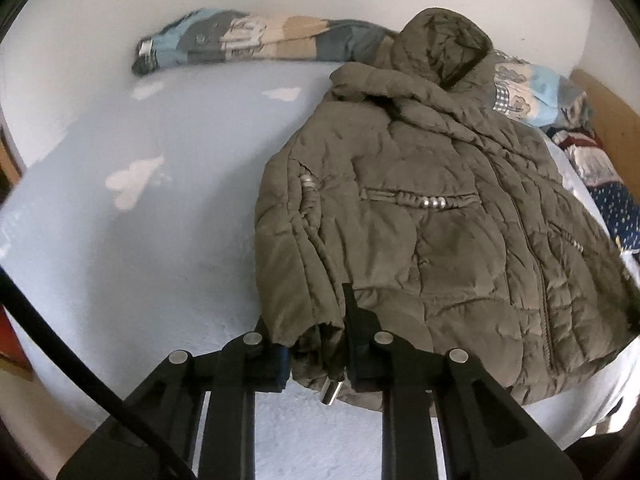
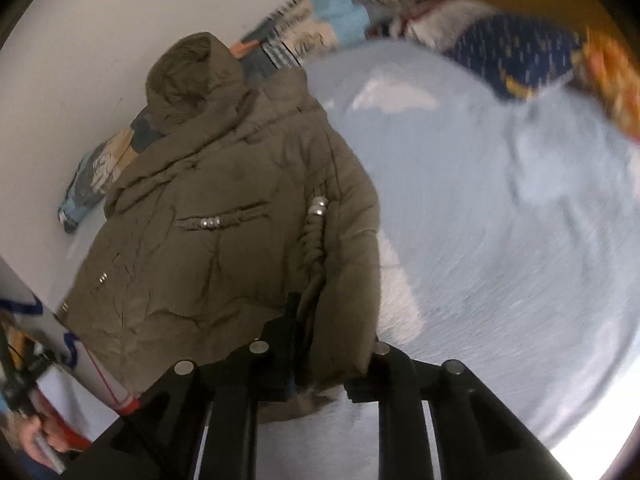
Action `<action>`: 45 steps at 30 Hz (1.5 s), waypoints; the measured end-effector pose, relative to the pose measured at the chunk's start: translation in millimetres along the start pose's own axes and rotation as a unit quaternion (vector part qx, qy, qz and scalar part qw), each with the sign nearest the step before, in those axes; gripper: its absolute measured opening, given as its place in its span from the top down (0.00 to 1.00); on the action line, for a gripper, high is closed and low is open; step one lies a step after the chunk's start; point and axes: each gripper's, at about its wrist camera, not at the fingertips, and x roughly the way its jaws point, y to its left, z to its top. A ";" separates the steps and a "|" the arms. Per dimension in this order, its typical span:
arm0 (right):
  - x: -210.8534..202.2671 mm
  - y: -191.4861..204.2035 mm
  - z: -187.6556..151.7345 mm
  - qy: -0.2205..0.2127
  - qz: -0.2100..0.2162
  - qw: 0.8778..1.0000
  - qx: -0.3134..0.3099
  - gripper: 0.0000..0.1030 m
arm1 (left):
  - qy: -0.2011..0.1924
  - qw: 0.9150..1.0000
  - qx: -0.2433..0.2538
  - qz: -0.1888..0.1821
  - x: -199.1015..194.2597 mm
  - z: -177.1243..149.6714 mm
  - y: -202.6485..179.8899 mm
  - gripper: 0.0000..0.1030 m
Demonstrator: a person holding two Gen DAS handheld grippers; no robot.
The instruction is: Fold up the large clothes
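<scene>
An olive quilted hooded jacket (image 1: 432, 208) lies on a pale blue bed sheet (image 1: 140, 240), hood toward the wall. My left gripper (image 1: 316, 344) is shut on the jacket's near left hem corner, where a silver cord end hangs. In the right wrist view the jacket (image 2: 224, 232) fills the left half. My right gripper (image 2: 324, 344) is shut on its near right hem corner, fabric bunched between the fingers. Both sleeves look folded in over the body.
A patchwork blanket roll (image 1: 256, 40) lies along the white wall behind the jacket. Pillows and a dark blue dotted cloth (image 2: 516, 56) sit at the bed's head by a wooden board (image 1: 612, 120). A black cable (image 1: 60, 344) crosses the left wrist view.
</scene>
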 end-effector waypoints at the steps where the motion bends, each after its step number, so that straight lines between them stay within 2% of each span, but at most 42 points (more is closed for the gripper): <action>1: -4.9 2.2 0.0 -0.007 -0.005 1.000 -0.010 0.85 | -0.004 1.000 0.005 0.003 -2.9 -1.1 0.0 0.82; 5: -20.3 4.1 -3.6 -0.025 -0.013 0.999 -0.028 0.86 | -0.017 1.000 0.018 0.007 -20.1 -5.0 -2.4 0.82; 13: -40.0 -4.2 -16.4 -0.016 -0.007 1.000 -0.012 0.86 | -0.017 0.999 0.025 0.016 -33.2 -12.7 -1.9 0.81; 16: -41.2 -13.0 -23.3 -0.006 -0.006 1.000 0.008 0.85 | -0.012 0.999 0.011 0.040 -30.6 -7.9 5.6 0.61; 17: -39.1 -16.9 -23.6 -0.001 -0.005 1.000 0.017 0.81 | -0.015 0.999 0.000 0.048 -32.3 -5.8 11.3 0.51; 18: -37.6 -20.7 -24.1 0.005 -0.007 1.000 0.024 0.71 | -0.022 0.998 -0.013 0.056 -36.1 -3.3 18.2 0.45; 21: -41.3 -35.5 -23.1 0.009 -0.022 0.998 0.052 0.46 | -0.054 0.994 -0.047 0.083 -50.7 0.3 36.2 0.42; 23: -51.8 -44.4 -23.8 -0.004 -0.037 0.997 0.070 0.44 | -0.078 0.990 -0.056 0.098 -58.7 4.5 41.2 0.40; 25: -66.4 -48.6 -24.0 -0.037 -0.064 0.994 0.075 0.44 | -0.090 0.990 -0.032 0.104 -59.5 9.9 30.1 0.40; 27: -78.4 -42.4 -18.9 -0.074 -0.070 0.993 0.066 0.44 | -0.092 0.990 0.004 0.104 -55.7 13.1 8.0 0.40; 29: -83.4 -25.0 -12.9 -0.091 -0.066 0.993 0.034 0.44 | -0.095 0.990 0.043 0.092 -51.2 13.9 -21.7 0.39; 31: -79.5 5.0 -8.9 -0.093 -0.063 0.993 -0.025 0.43 | -0.091 0.990 0.078 0.081 -43.9 12.8 -47.5 0.34; 34: -56.0 54.8 -13.0 -0.062 -0.040 0.992 -0.101 0.40 | -0.076 0.987 0.120 0.073 -28.1 5.2 -83.9 0.33; 38: -22.4 99.1 -28.2 -0.017 -0.035 0.986 -0.165 0.40 | -0.049 0.985 0.149 0.071 -5.3 -8.9 -105.9 0.33; 42: 7.3 104.9 -37.1 0.024 -0.049 0.983 -0.178 0.40 | 0.007 0.985 0.156 0.074 25.5 -20.0 -108.1 0.33; 45: 26.5 99.2 -44.6 0.059 -0.052 0.982 -0.169 0.39 | 0.006 0.984 0.162 0.078 27.6 -23.5 -108.8 0.33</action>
